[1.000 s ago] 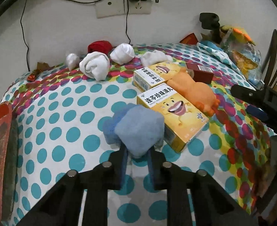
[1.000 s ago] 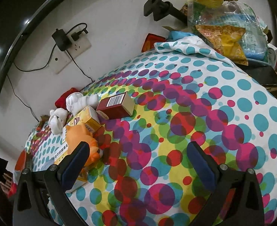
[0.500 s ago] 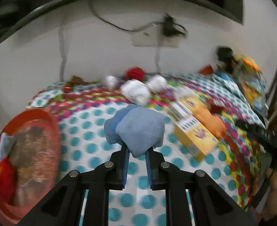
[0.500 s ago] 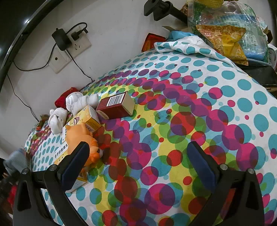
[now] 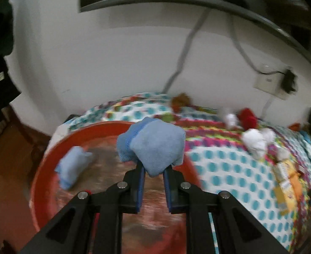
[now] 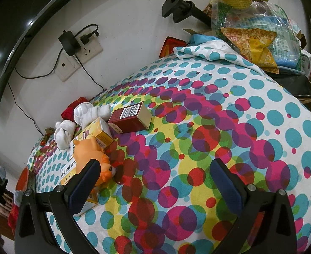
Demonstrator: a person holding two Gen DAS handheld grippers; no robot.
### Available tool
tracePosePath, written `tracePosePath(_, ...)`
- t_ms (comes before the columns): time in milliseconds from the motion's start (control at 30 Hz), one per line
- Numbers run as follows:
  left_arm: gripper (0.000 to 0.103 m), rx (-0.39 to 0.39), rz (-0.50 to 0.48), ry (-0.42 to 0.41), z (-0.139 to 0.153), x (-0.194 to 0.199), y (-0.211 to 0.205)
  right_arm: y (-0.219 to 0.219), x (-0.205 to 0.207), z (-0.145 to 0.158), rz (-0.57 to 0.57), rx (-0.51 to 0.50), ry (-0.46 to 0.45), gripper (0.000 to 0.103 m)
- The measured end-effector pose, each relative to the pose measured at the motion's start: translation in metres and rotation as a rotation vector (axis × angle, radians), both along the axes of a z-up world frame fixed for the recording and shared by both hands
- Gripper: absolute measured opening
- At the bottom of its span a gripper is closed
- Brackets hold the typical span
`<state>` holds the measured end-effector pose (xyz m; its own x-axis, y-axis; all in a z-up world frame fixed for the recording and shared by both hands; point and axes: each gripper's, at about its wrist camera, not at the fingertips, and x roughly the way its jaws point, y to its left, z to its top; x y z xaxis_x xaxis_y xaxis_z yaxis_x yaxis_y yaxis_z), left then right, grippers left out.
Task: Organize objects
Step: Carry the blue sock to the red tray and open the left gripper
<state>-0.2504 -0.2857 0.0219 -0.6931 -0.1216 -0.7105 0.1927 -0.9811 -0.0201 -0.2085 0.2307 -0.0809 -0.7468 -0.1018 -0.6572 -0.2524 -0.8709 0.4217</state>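
My left gripper [image 5: 153,169] is shut on a light blue rolled sock [image 5: 155,148] and holds it above a round red tray [image 5: 49,154] at the table's left end. Another light blue sock [image 5: 72,169] lies in the tray. White rolled socks [image 5: 255,140] and a red one [image 5: 247,118] lie farther right on the dotted cloth. My right gripper [image 6: 155,175] is open and empty above the cloth. Near its left finger sit an orange toy [image 6: 92,154], yellow boxes [image 6: 96,133], a dark red box [image 6: 130,118] and white socks [image 6: 87,112].
A wall with a socket and cables [image 6: 79,48] runs behind the table. Snack bags and a knitted toy [image 6: 250,21] pile at the far right corner beside a black clamp arm [image 6: 180,6]. The yellow boxes also show in the left wrist view [image 5: 286,180].
My left gripper has swung left with the blue sock, from beside the yellow boxes to above the red tray. The right gripper has stayed still and open.
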Motion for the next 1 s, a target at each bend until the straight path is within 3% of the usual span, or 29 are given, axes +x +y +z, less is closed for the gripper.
tracePosePath(167, 0.016, 0.023, 0.095, -0.034, -0.006, -0.003, -0.053, -0.001, -0.001, 0.000, 0.000, 0.004, -0.003, 0.103)
tracePosePath(433, 0.016, 0.026, 0.247, -0.070, -0.023, 0.040, -0.135, -0.002, -0.001, -0.001, 0.000, 0.009, -0.006, 0.103)
tracePosePath(567, 0.016, 0.059, 0.273, -0.108, -0.042, 0.053, -0.150, -0.002, -0.001, -0.001, 0.000, 0.007, -0.005, 0.103)
tracePosePath(1000, 0.020, 0.055, 0.332, -0.196, -0.083, 0.049, -0.157, -0.003, -0.002, 0.000, -0.001, 0.010, -0.007, 0.103)
